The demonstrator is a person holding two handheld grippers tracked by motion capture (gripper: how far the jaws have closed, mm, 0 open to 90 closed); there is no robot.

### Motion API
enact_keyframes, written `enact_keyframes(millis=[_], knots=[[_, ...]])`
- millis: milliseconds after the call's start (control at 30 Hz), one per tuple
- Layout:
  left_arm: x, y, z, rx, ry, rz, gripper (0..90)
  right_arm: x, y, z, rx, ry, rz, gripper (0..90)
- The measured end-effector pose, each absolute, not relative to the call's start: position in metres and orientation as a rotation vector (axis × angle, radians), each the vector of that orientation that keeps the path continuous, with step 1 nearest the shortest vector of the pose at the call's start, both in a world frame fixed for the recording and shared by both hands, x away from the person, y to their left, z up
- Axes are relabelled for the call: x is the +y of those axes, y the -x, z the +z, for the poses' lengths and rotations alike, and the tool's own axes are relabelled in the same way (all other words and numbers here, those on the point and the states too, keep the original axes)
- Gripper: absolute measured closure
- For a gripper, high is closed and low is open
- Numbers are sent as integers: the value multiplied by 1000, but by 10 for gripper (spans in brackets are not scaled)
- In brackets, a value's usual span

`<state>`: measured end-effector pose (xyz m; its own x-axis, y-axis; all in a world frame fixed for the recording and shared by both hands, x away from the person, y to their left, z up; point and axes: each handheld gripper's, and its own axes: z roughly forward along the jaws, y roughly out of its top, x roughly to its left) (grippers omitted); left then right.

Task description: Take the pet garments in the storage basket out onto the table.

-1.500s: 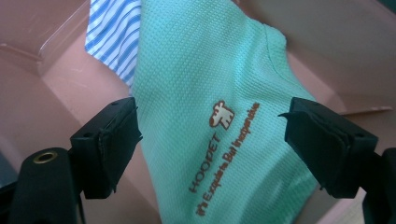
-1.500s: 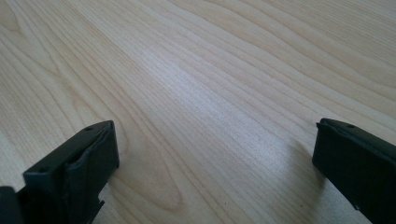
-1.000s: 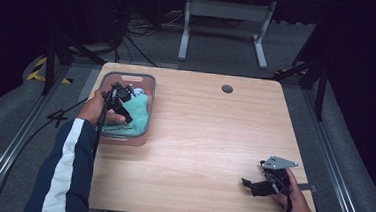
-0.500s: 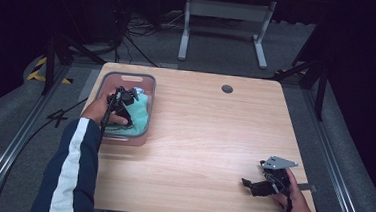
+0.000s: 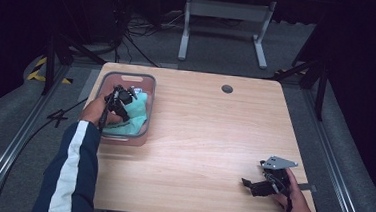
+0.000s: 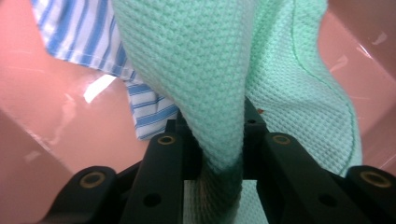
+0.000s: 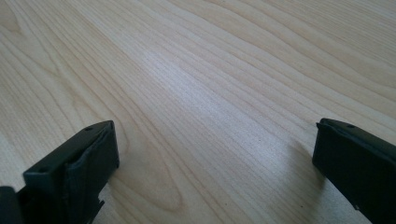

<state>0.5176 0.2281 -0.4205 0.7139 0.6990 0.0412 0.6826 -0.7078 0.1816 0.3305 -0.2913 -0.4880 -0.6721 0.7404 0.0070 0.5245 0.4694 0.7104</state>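
Note:
A mint-green knitted cloth [image 6: 196, 60] lies in a pink plastic bin [image 5: 128, 77] at the table's left rear, on top of a blue-and-white striped cloth [image 6: 88, 42]. My left gripper [image 6: 212, 121] reaches down into the bin; its jaws have just been closing and are now shut on a pinched fold of the green cloth [image 5: 137, 115]. In the high view the left gripper [image 5: 118, 101] sits over the bin's left half. My right gripper [image 5: 250, 185] rests near the table's front right corner. It stands open [image 7: 215, 149] over bare wood, with nothing between its jaws.
The wooden table [image 5: 209, 132] has a round cable hole [image 5: 227, 88] near its back edge. The bin's pink floor and walls [image 6: 56, 116] surround the cloths. Metal stand legs [image 5: 221, 33] and cables lie on the floor beyond the table.
The left gripper's jaws have closed on the green cloth after shifting a little inside the bin. The right gripper has not moved.

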Motion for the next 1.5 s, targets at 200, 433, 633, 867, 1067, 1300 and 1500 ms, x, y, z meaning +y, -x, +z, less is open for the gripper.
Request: enact_keyframes(millis=[200, 433, 633, 867, 1067, 1300, 1500], knots=[[231, -509, -405, 1080, -2723, 225, 785, -291, -330, -488, 2419, -1076, 1013, 6], [242, -500, -392, 1083, -2598, 306, 786, -291, -330, -488, 2419, -1076, 1013, 6], [253, -488, -376, 1077, -2485, 374, 788, -291, -330, -488, 2419, -1076, 1014, 6], [263, -469, -362, 1055, -2359, 473, 791, -291, -331, -488, 2420, -1075, 1013, 6], [272, -452, -355, 1018, -2259, 498, 792, -291, -330, -488, 2419, -1075, 1013, 6], [271, -434, -339, 952, -2186, 550, 796, -291, -331, -488, 2420, -1075, 1013, 6], [269, -424, -327, 917, -2148, 583, 796, -291, -330, -488, 2419, -1076, 1014, 6]])
